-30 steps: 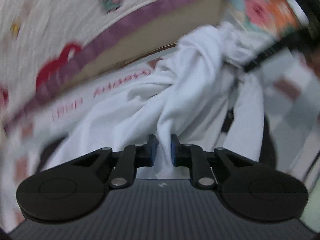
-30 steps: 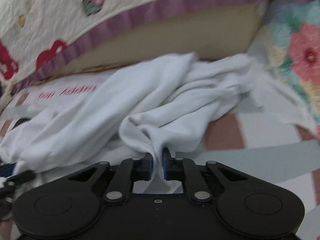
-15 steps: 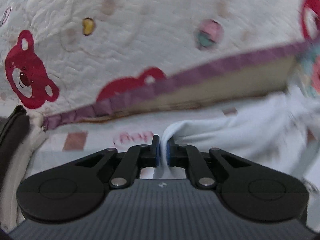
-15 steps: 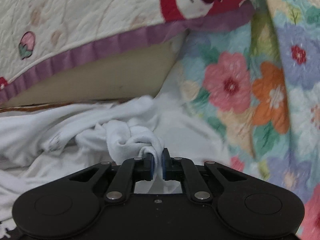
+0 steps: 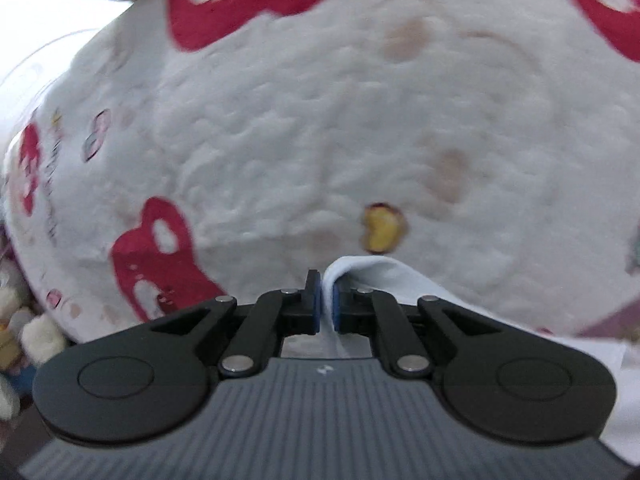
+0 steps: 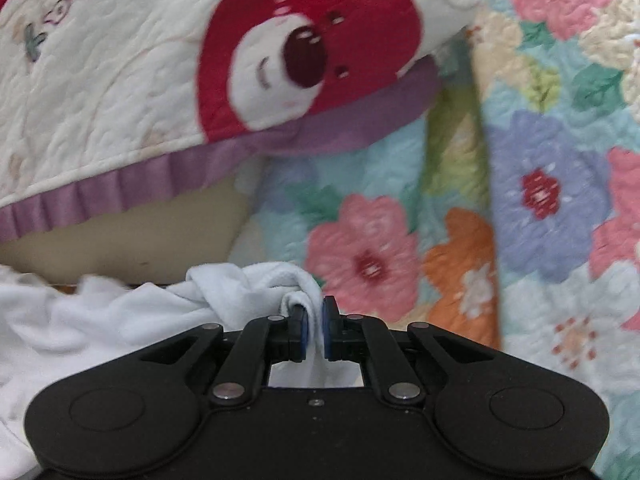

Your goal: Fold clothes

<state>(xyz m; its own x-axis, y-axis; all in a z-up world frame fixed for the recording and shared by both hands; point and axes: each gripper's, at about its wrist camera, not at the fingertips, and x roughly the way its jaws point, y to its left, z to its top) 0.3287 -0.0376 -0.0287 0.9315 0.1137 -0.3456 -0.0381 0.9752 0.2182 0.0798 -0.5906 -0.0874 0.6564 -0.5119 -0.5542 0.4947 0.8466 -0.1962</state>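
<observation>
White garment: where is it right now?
The white garment is pinched in both tongs: bunched lower left in the right wrist view, below the bear quilt; trailing right in the left wrist view.

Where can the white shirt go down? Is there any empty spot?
Not much shows. The only bare patch is the plain beige strip under the bear blanket's purple edge, beside the flowery quilt. Bunched white shirt crowds the space below it. Both tools, left tool and right tool, pinch the shirt.
</observation>
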